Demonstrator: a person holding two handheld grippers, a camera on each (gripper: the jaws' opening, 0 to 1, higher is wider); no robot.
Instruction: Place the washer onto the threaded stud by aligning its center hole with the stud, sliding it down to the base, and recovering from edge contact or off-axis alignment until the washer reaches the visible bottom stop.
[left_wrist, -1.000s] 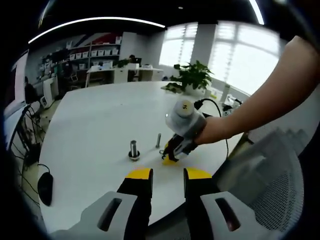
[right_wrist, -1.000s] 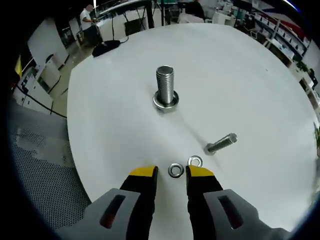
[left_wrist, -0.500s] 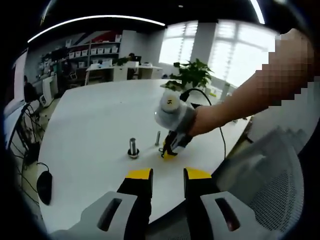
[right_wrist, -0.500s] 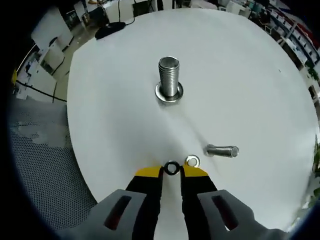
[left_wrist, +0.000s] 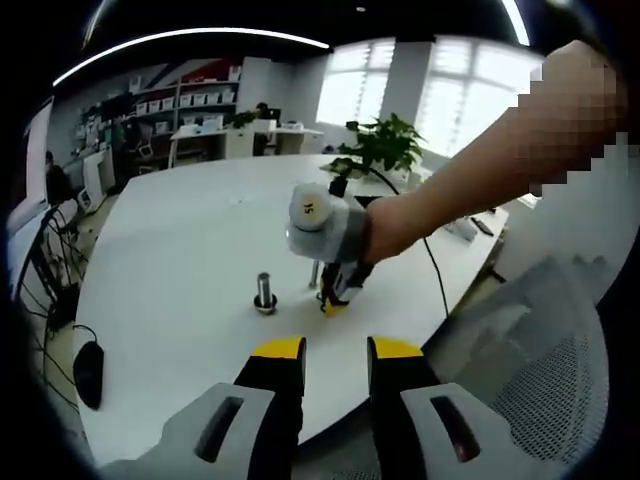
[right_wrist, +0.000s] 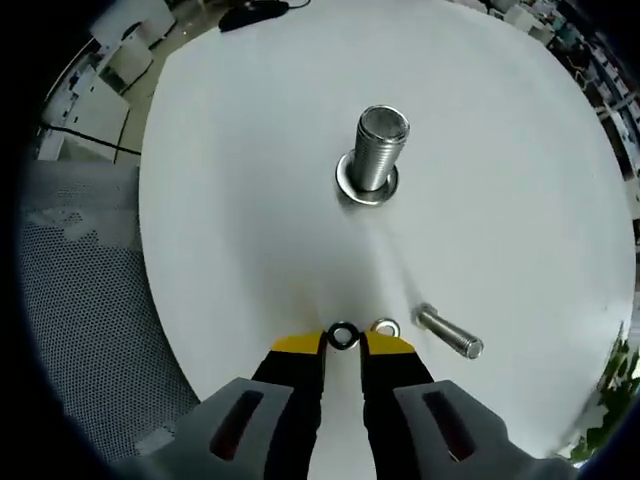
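Observation:
The threaded stud (right_wrist: 378, 148) stands upright on the white table (right_wrist: 240, 210), with a flat washer (right_wrist: 352, 190) around its base. My right gripper (right_wrist: 343, 347) is shut on a small steel washer (right_wrist: 343, 336), held between the yellow tips low over the table, short of the stud. In the left gripper view, a hand holds that right gripper (left_wrist: 330, 303) tips-down just right of the stud (left_wrist: 265, 291). My left gripper (left_wrist: 335, 352) hangs open near the table's front edge, nothing between its jaws.
A second loose washer (right_wrist: 385, 327) and a bolt lying on its side (right_wrist: 450, 334) sit right of the held washer. A black mouse (left_wrist: 88, 375) lies at the table's left edge. A mesh chair (left_wrist: 540, 380) stands at the right, a potted plant (left_wrist: 385, 150) beyond.
The right gripper's jaws have closed on the washer. Its view has since tipped to look more steeply down at the stud. In the left gripper view it has shifted left, towards the stud.

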